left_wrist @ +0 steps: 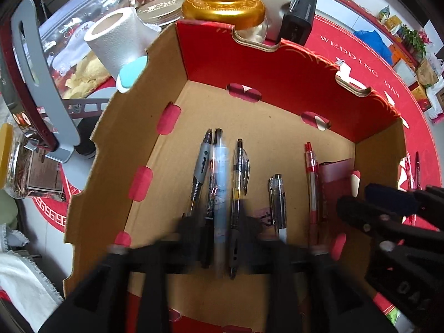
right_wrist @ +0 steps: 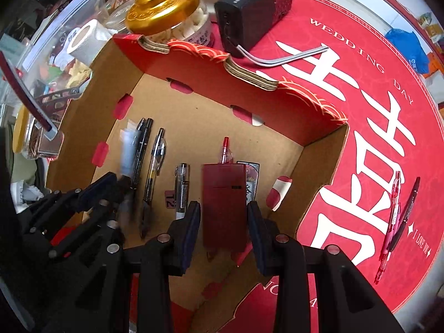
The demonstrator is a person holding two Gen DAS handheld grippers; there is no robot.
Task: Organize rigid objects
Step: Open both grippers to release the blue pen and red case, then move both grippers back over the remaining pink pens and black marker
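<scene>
An open cardboard box (left_wrist: 149, 127) (right_wrist: 310, 163) with red outer walls holds several pens laid side by side. My left gripper (left_wrist: 219, 238) is over the box, its jaws apart around a blurred light blue pen (left_wrist: 220, 180) (right_wrist: 127, 155); whether they touch it is unclear. My right gripper (right_wrist: 224, 222) is open, its fingers on either side of a dark red flat case (right_wrist: 224, 205) lying on the box floor. A red pen (left_wrist: 312, 183) (right_wrist: 226, 149) lies beside the case. Two more pens (right_wrist: 396, 216) lie outside on the red mat.
A jar with a gold lid (left_wrist: 224, 2) (right_wrist: 163, 8), a black radio (right_wrist: 255, 8), a paper roll (left_wrist: 116, 36) and a plastic bag (left_wrist: 63, 27) crowd behind the box. The red wedding mat (right_wrist: 374, 97) stretches to the right.
</scene>
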